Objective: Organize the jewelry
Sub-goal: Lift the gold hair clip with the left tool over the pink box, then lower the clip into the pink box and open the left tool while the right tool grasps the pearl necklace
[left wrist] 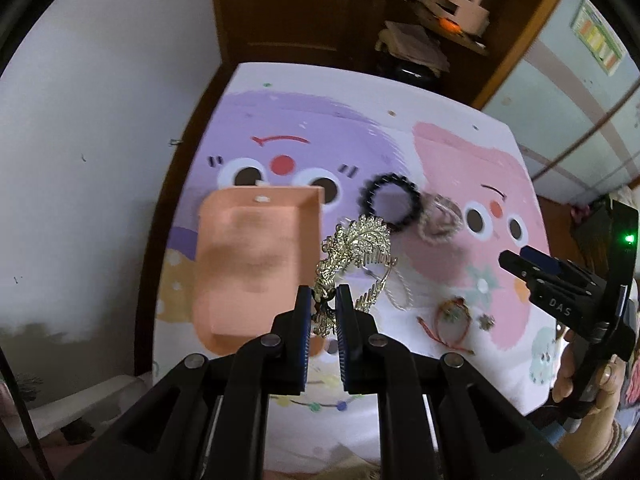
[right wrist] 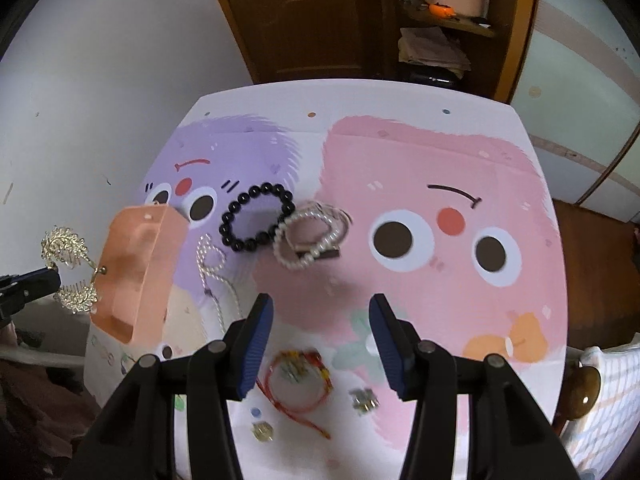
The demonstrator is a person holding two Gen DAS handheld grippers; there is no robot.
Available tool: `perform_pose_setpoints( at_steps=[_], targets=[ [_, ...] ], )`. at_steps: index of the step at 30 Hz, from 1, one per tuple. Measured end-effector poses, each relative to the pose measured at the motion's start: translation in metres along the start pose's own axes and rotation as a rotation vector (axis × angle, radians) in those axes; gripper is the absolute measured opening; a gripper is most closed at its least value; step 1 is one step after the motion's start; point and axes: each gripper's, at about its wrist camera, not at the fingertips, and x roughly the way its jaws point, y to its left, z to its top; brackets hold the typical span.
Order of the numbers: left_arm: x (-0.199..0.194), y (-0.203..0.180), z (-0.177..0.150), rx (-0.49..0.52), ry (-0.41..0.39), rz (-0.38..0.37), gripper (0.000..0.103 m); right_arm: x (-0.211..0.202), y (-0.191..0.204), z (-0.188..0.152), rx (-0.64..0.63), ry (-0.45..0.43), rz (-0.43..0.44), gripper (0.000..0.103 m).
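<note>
My left gripper (left wrist: 323,298) is shut on a gold leaf-shaped hair comb (left wrist: 352,252) and holds it in the air just right of the orange jewelry tray (left wrist: 248,264). From the right wrist view the comb (right wrist: 68,264) hangs left of the tray (right wrist: 136,272). My right gripper (right wrist: 322,324) is open and empty above the mat, over a red string bracelet (right wrist: 298,380). A black bead bracelet (right wrist: 256,218), a pearl bracelet (right wrist: 310,240) and a pearl necklace (right wrist: 212,268) lie on the mat.
The table carries a cartoon mat (right wrist: 440,160) with purple and pink faces. Two small gold earrings (right wrist: 364,400) (right wrist: 262,432) lie near the front. A white wall stands at the left and a wooden cabinet (right wrist: 320,20) behind the table.
</note>
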Motion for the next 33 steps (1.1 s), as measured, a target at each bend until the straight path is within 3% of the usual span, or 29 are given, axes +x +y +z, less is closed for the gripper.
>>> perform_pose_setpoints(
  at_steps=[8,15,23,33],
  targets=[
    [0.045,0.031,0.002,-0.042,0.036,0.056,0.009,0.039,0.016,0.012,0.023,0.094,0.09,0.042],
    [0.087,0.049,-0.003,-0.078,0.091,0.055,0.009,0.071,0.065,0.018,-0.084,0.168,0.101,0.042],
    [0.106,0.064,-0.004,-0.111,0.119,0.039,0.009,0.109,0.118,0.03,-0.199,0.232,0.108,0.042],
    [0.117,0.074,-0.004,-0.131,0.143,0.007,0.009,0.134,0.14,0.038,-0.272,0.301,0.116,0.039]
  ],
)
